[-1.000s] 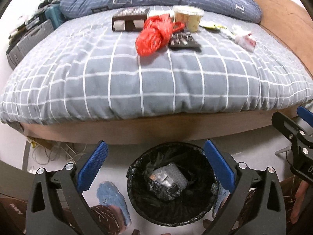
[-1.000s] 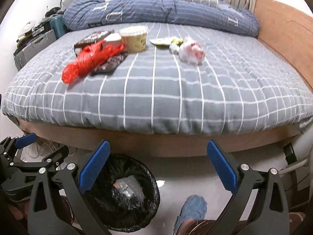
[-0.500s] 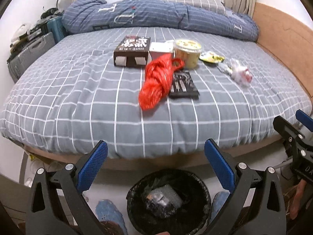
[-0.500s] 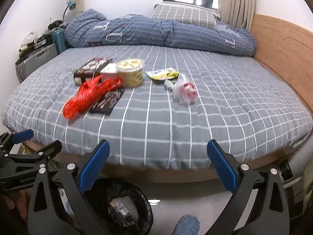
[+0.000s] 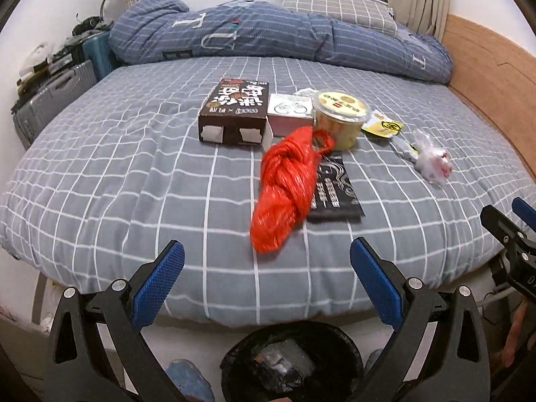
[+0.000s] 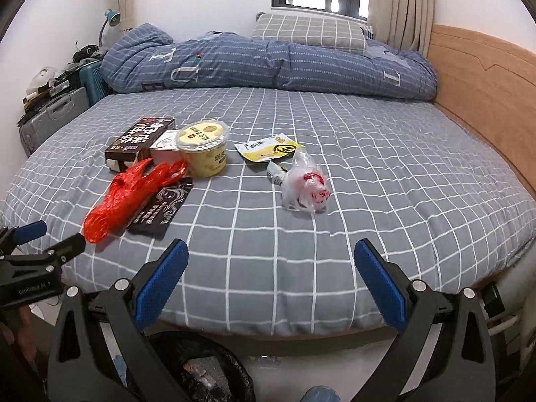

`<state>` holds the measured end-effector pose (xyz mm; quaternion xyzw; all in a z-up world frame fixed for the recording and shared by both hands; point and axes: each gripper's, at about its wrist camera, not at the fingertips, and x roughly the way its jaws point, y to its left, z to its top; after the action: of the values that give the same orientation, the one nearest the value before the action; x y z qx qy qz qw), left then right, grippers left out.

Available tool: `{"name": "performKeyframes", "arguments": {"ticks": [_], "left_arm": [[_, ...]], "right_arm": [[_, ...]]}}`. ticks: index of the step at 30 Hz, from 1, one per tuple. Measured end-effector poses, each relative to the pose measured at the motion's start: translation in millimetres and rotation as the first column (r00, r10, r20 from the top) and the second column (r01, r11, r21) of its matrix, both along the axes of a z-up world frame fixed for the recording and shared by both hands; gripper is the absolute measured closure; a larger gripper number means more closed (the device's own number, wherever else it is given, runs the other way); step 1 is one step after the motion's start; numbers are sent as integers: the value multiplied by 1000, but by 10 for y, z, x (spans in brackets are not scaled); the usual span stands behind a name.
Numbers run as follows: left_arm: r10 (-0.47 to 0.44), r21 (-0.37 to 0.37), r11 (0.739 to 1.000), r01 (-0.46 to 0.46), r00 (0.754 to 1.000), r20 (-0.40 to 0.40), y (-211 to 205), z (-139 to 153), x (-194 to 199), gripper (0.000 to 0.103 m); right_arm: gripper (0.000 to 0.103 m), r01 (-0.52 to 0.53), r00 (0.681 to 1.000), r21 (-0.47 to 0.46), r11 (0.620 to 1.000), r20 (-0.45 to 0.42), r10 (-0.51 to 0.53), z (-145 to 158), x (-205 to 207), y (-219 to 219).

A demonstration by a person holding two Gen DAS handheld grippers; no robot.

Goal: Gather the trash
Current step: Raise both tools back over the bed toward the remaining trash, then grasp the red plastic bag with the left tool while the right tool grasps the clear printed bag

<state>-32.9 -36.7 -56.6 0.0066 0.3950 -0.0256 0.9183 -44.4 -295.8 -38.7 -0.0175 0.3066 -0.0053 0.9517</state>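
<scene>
Trash lies on the grey checked bed (image 5: 134,174): a red plastic bag (image 5: 284,184) (image 6: 130,194), a black packet (image 5: 335,191) (image 6: 160,207), a dark brown box (image 5: 234,110) (image 6: 140,140), a yellow lidded cup (image 5: 340,117) (image 6: 204,150), a yellow-white sachet (image 5: 382,127) (image 6: 268,147) and a clear crumpled bag (image 5: 432,160) (image 6: 305,187). A black-lined bin (image 5: 291,361) (image 6: 201,368) stands on the floor below, with clear packaging inside. My left gripper (image 5: 266,278) and right gripper (image 6: 271,278) are both open and empty, above the bed's near edge.
A white box (image 5: 288,114) sits between the brown box and the cup. A folded blue duvet (image 5: 268,40) and pillow lie at the back. Suitcases (image 5: 50,100) stand at the left, a wooden headboard (image 6: 485,93) at the right.
Both grippers have risen and moved from over the bin toward the bed. The bin has slid to the bottom of both views. Both stay open and empty.
</scene>
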Motion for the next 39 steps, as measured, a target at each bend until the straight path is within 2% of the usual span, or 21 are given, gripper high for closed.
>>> {"name": "performKeyframes", "arguments": {"ticks": [12,22,26,31,32,34,39], "left_arm": [[-28,53,998,30,999,-40,-61,-74,532,6],[-26,20,999,27,997,-77,-44,-153,942,6],[-34,27,999,36,996,-87,-86,-191,1030,8],[-60,20,998,63,990,-130,-128,-291,1097,30],[-66,22,997,70,988,-137,-144,-305,1102,34],[-77,22,996,82,985,-155,-165,-344,1110,49],[-78,4,997,80,984,-163,-154,-382,1116,56]], "right_arm": [[8,45,998,-9,999,-39,-46,-94,612,-231],[8,57,995,-15,998,-81,-58,-247,1159,-354],[15,54,993,-11,998,-108,-55,-319,1323,-383],[30,48,988,-12,999,-147,-49,-405,1431,-409],[36,46,987,-12,999,-155,-48,-420,1446,-413],[46,41,985,-7,999,-168,-42,-437,1471,-421],[52,39,986,-20,999,-161,-42,-434,1447,-395]]}}
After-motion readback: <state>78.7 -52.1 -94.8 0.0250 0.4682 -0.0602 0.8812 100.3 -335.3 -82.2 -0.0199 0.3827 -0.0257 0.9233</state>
